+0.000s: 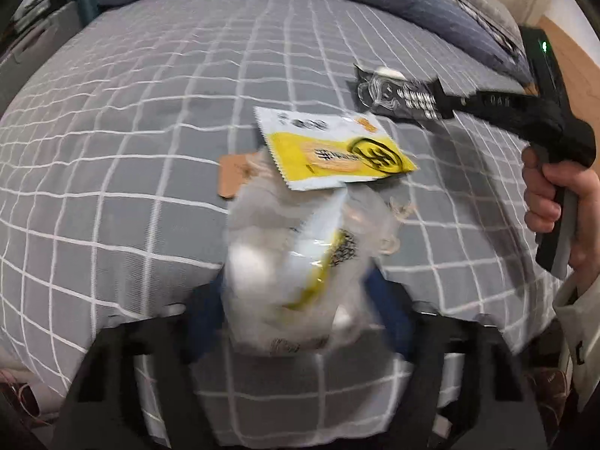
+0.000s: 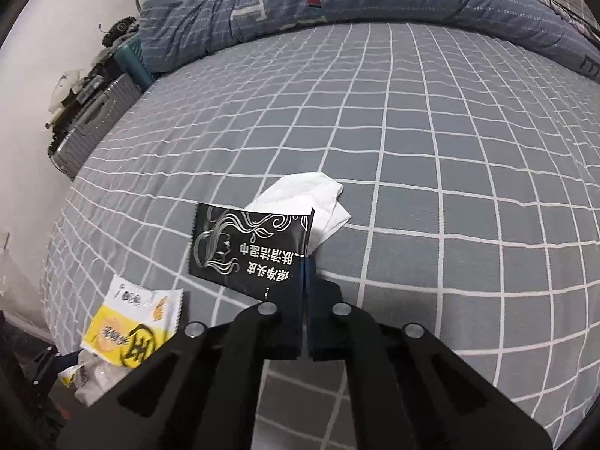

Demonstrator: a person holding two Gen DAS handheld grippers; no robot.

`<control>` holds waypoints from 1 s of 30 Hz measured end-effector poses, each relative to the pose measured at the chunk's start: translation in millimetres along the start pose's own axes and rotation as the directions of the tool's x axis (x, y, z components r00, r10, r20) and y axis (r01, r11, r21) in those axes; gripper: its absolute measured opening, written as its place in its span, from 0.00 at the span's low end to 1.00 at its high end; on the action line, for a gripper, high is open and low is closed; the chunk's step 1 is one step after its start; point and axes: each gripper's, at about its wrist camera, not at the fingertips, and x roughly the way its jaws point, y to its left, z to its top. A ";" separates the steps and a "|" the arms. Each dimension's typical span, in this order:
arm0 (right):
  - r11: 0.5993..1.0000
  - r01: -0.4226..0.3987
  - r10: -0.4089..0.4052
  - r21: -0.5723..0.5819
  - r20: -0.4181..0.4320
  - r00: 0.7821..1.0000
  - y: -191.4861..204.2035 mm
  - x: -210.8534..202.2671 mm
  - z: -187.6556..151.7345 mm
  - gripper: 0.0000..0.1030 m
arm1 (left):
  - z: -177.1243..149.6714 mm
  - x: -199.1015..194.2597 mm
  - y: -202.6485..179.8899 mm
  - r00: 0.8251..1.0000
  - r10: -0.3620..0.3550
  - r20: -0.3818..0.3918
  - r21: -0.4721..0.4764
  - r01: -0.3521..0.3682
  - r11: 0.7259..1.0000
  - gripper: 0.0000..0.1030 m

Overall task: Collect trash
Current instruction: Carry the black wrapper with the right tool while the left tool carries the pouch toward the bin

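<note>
While the bed (image 2: 431, 150) fills both views with grey checked sheet, open toward 12 and 3 o'clock, only the right wrist view shows the white tissue (image 2: 318, 198) behind the black sachet (image 2: 251, 247), pinched at its edge by the closed right gripper (image 2: 305, 262). At 6 o'clock, the left gripper (image 1: 296, 300) clamps a blurred clear trash bag (image 1: 300, 270); a yellow wrapper (image 1: 333, 150) sits just beyond.
</note>
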 end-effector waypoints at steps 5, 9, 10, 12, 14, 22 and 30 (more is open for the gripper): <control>1.000 -0.019 0.019 -0.009 0.033 0.999 1.6 -26.7 -3.9 0.01 | -0.5 -16.2 -18.2 1.000 -0.013 0.005 0.049 0.012 0.999 0.52; 0.999 -0.038 0.038 -0.010 0.068 0.997 -1.3 -57.4 -10.5 0.01 | -1.8 -43.1 -31.9 0.998 -0.050 0.047 0.075 0.046 0.996 0.52; 0.999 -0.039 0.039 -0.011 0.077 0.996 -2.2 -65.6 -12.8 0.01 | -1.8 -48.2 -35.5 0.997 -0.049 0.055 0.083 0.044 0.996 0.52; 0.999 -0.035 0.036 -0.016 0.092 0.995 -3.2 -79.8 -17.4 0.01 | -2.3 -59.6 -42.0 0.997 -0.038 0.066 0.103 0.031 0.994 0.52; 0.999 -0.023 0.025 -0.023 0.102 0.994 -4.0 -88.8 -21.0 0.01 | -5.3 -68.8 -47.2 0.997 -0.034 0.075 0.116 0.025 0.993 0.52; 1.000 -0.010 0.012 -0.014 0.140 0.990 -9.0 -139.7 -42.9 0.01 | -15.8 -105.2 -53.9 0.988 0.026 0.149 0.091 -0.040 0.995 0.53; 1.000 0.016 -0.011 -0.024 0.178 0.984 -4.1 -190.9 -81.4 0.00 | -27.8 -118.0 -58.3 0.974 0.030 0.223 0.025 -0.037 0.999 0.53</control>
